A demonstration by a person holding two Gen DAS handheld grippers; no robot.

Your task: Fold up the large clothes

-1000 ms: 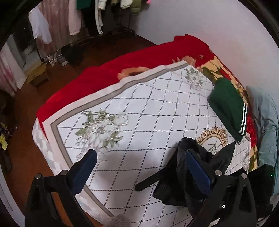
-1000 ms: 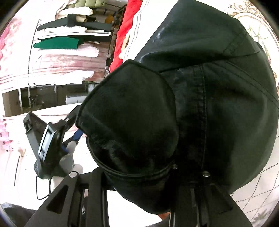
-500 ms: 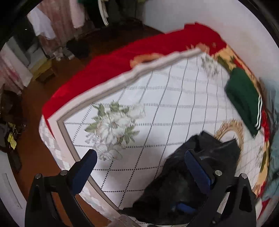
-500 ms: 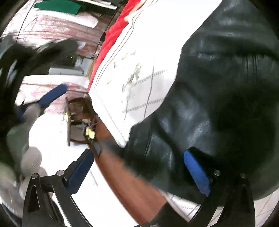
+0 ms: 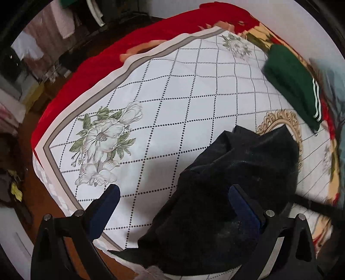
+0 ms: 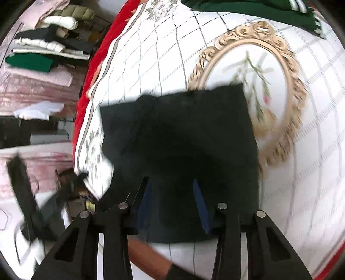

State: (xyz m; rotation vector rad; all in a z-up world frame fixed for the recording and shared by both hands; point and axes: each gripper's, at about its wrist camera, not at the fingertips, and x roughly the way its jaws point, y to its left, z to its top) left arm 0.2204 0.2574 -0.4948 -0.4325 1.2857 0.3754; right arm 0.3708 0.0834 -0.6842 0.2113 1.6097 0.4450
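A black leathery garment (image 5: 226,193) lies crumpled on the white floral bedsheet (image 5: 163,112) near the bed's front edge. My left gripper (image 5: 172,206) is open above the sheet, its right finger over the garment's edge, holding nothing. In the right wrist view the same garment (image 6: 179,137) spreads flat in front of my right gripper (image 6: 172,200). Its blue-padded fingers stand partly apart, low over the garment's near edge. The view is blurred, so a grip on the cloth does not show.
A folded green garment (image 5: 295,84) with white stripes lies at the bed's far right, also in the right wrist view (image 6: 248,8). A red blanket (image 5: 120,53) edges the bed. A clothes rack (image 6: 43,49) stands beyond; wooden floor (image 5: 43,204) left.
The black garment left the right gripper and dropped onto the sheet, spreading out. The right gripper opened, then narrowed. The left gripper moved nearer the garment, still open.
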